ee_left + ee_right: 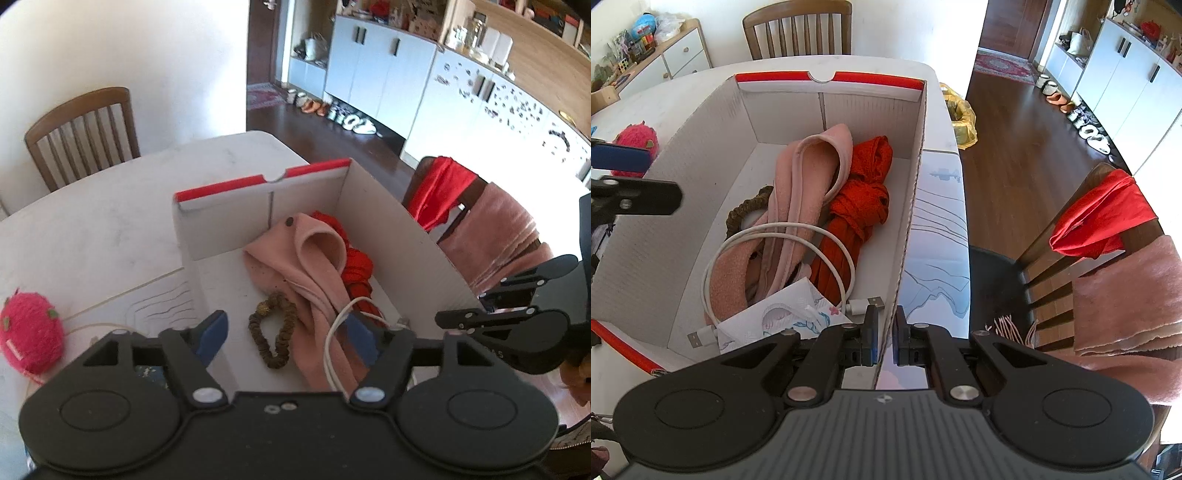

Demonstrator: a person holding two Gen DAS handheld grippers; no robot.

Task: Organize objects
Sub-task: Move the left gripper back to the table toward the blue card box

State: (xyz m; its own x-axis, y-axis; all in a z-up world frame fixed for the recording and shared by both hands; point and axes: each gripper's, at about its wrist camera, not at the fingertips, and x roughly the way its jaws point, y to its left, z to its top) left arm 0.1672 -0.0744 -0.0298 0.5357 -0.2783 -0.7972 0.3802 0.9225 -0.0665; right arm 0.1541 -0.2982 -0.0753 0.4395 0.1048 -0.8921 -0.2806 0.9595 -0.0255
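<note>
pink cloth [798,192], red scarf [864,199] and cable [775,236] lie boxed; plush toy [29,332] waits on table [110,229]. right claw [884,339] pinches box [908,206] wall, left claw [288,332] spread.

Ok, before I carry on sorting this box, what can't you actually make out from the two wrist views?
- Pink fluffy toy: left wrist view shows only part; image edge and table angle cut it.
- Brown bead loop: right wrist view, mostly under the pink cloth.
- White USB cable: left wrist view, ends hidden behind the left hand-held gripper.
- Box wall between the right hand-held gripper pads: contact unclear.
</note>
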